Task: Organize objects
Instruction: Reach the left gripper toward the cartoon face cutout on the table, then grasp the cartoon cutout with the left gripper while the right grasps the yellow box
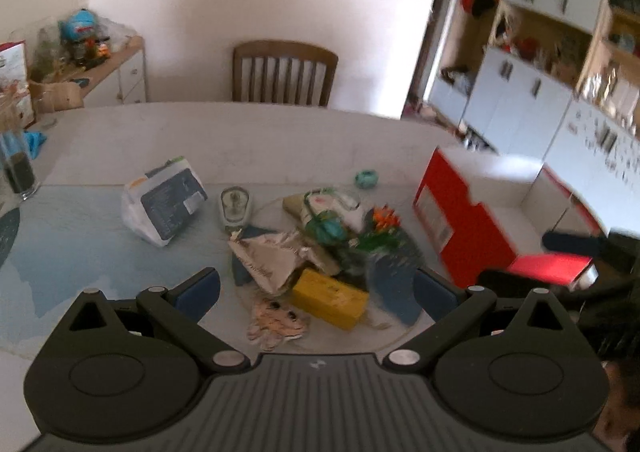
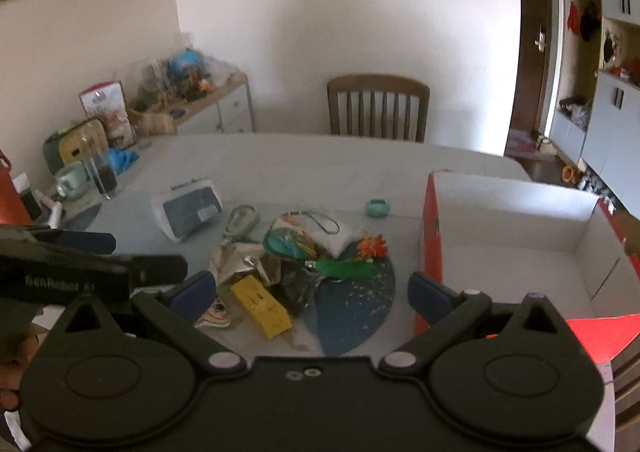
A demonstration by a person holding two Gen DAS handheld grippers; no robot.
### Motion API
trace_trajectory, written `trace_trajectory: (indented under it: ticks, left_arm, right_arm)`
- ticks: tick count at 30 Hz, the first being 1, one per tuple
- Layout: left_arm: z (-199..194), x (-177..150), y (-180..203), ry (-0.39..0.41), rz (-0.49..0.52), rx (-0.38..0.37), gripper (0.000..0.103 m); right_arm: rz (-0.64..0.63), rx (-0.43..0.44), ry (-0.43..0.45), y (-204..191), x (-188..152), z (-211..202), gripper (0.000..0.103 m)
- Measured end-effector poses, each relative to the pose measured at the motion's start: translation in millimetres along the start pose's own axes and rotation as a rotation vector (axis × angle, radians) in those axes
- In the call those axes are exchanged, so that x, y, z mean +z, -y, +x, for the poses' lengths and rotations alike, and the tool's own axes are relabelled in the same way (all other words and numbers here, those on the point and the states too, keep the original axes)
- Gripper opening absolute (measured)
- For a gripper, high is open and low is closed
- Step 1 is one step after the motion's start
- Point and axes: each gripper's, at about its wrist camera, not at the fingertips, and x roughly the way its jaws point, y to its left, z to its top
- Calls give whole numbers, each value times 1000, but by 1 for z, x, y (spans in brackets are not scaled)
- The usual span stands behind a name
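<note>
Left wrist view: both tongs, left (image 1: 316, 288) and right (image 2: 312, 292), spread wide and empty above the heaped clutter (image 1: 320, 248) on the bench (image 1: 280, 139), red box (image 2: 520, 236) open beside it; best started with the loose yellow packet (image 1: 330, 302).

Box (image 2: 430, 236) showing red outside, white inside. Carton (image 2: 262, 306) looking plain yellow. Mat (image 2: 360, 312) showing dk blue w/ pale specks. Tassel (image 2: 346, 268) showing bright green, flower (image 2: 372, 246) beside it orange. Small dish (image 2: 377, 207) looking mint green. Worktop (image 2: 320, 163) reading pale grey. Claw pads (image 1: 198, 294) showing blue on blk arms.
</note>
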Motion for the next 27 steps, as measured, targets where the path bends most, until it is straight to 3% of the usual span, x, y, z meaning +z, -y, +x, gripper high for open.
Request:
trace_trajectory:
  ticks: [3, 14, 17, 24, 27]
  left_arm:
    - [20, -10, -11, -19, 68, 18, 103]
    - [76, -38, -28, -119, 178, -66, 103]
    - [88, -40, -33, -139, 182, -66, 103]
    - [106, -41, -40, -169, 177, -103, 102]
    - [110, -40, -40, -176, 188, -119, 102]
  right_arm:
    - [26, -4, -47, 3, 2, 18, 101]
    - [3, 21, -188, -9, -4, 82, 97]
    - [-11, 33, -235, -16, -7, 99, 90]
    - [-54, 75, -284, -35, -5, 124, 87]
    - [-33, 72, -332, -34, -7, 140, 79]
